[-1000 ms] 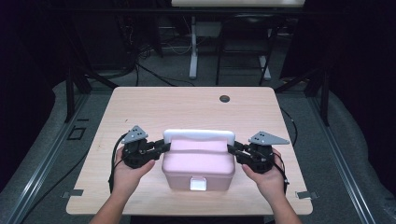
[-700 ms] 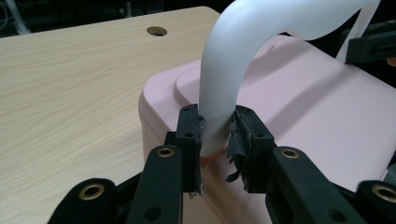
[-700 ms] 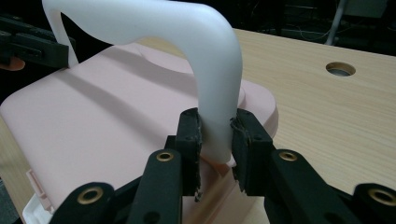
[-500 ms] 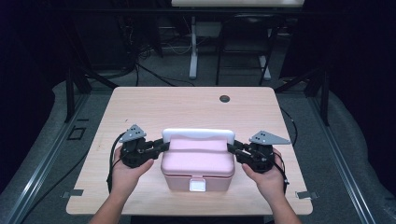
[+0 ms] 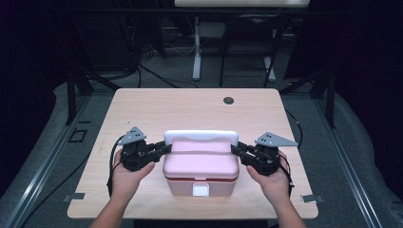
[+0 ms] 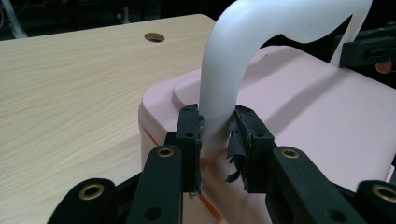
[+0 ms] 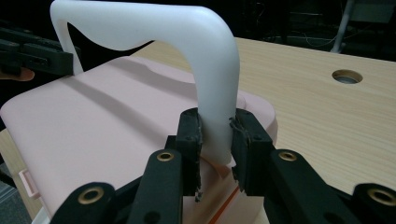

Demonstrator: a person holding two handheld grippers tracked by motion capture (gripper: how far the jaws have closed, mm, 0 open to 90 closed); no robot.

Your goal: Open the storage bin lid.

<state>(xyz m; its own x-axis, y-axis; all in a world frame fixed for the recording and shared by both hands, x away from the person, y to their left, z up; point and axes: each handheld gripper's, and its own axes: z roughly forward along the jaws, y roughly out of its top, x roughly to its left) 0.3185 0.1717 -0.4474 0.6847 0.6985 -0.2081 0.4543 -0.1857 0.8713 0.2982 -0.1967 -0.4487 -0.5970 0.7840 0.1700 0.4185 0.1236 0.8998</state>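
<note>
A pale pink box [image 5: 200, 166] sits on the near half of the light wooden counter [image 5: 190, 111], between the person's two hands, its front facing the near edge. It is a rounded, boxy container with soft corners, a smooth matte lid that carries a shallow raised panel, and a thin orange-red seam where the lid meets the body; a small white latch [image 5: 200, 190] shows low on the front face. A thick white handle [image 5: 201, 136] arches over the lid from side to side, glossy and broad, standing upright towards the far side of the box. The left gripper [image 5: 161, 149] comes in from the box's left side, and in the left gripper view its jaws are clamped on the foot of the handle's leg [image 6: 215, 126], just above the seam. The right gripper [image 5: 238, 151] mirrors it on the other side — its jaws pinch the opposite leg [image 7: 215, 130] of the same handle, pads pressed against the white plastic. A round dark grommet hole [image 5: 228, 100] lies in the counter well beyond the box, near the far edge.
</note>
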